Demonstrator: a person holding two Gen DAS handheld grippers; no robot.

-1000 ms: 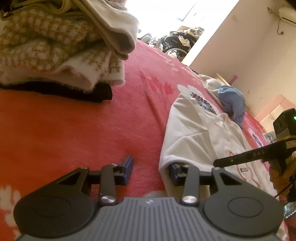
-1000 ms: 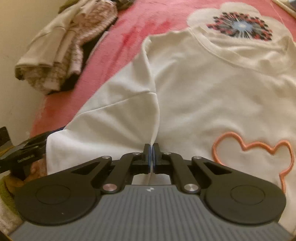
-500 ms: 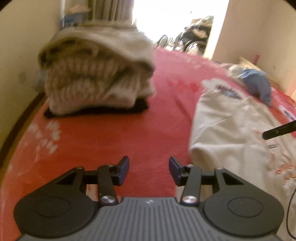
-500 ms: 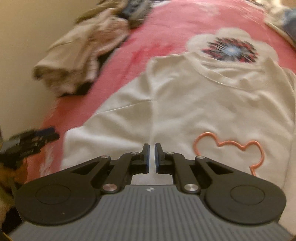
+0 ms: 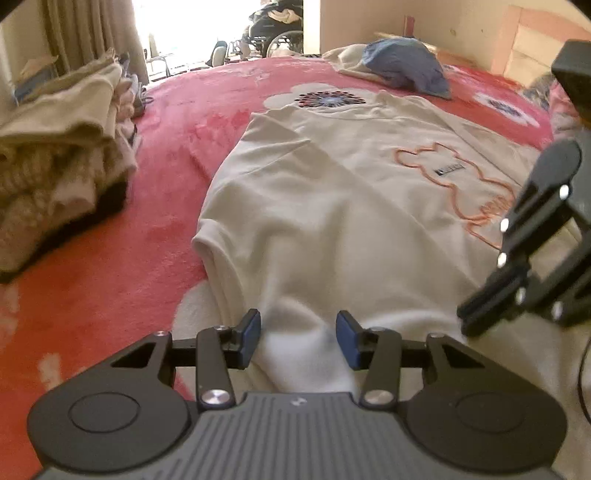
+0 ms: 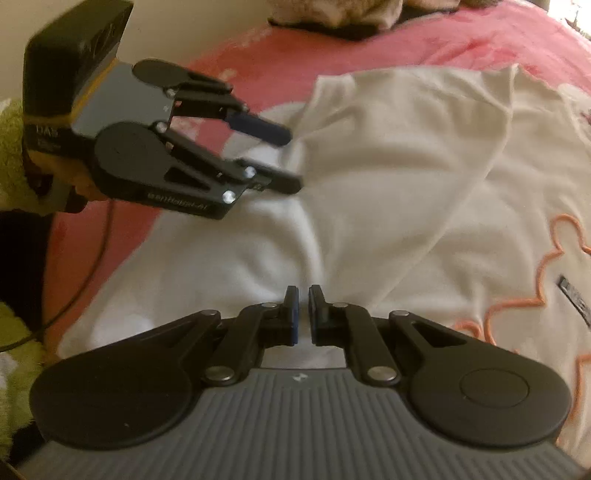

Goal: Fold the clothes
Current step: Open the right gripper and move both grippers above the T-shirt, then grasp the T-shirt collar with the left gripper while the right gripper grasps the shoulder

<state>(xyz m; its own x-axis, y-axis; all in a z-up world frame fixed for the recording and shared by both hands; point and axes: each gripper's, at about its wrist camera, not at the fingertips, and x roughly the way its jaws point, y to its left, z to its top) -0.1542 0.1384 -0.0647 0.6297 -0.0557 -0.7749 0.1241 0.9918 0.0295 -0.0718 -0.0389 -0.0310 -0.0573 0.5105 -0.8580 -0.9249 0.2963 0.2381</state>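
A cream sweatshirt (image 5: 332, 206) with an orange outline print lies flat on the red blanket (image 5: 110, 277). My left gripper (image 5: 298, 339) hangs open over its near corner, where a raised hump of cloth sits between the blue pads without being squeezed. In the right wrist view the left gripper (image 6: 290, 160) comes in from the upper left with its fingers apart at the edge of the sweatshirt (image 6: 406, 166). My right gripper (image 6: 303, 310) is shut on a pinch of that cloth, and creases run out from its jaws. Its black fingers (image 5: 467, 317) show at the right of the left wrist view.
A pile of folded clothes (image 5: 55, 155) stands on the left of the bed. A blue garment (image 5: 406, 66) lies on a pale one beyond the sweatshirt. A wheelchair (image 5: 273, 26) is in the bright doorway. A green sleeve (image 6: 11, 155) and a cable follow the left gripper.
Both wrists have rolled. The left gripper moved from bare blanket onto the sweatshirt's corner, still open. The right gripper stayed shut on the cloth and now has the left gripper close beside it.
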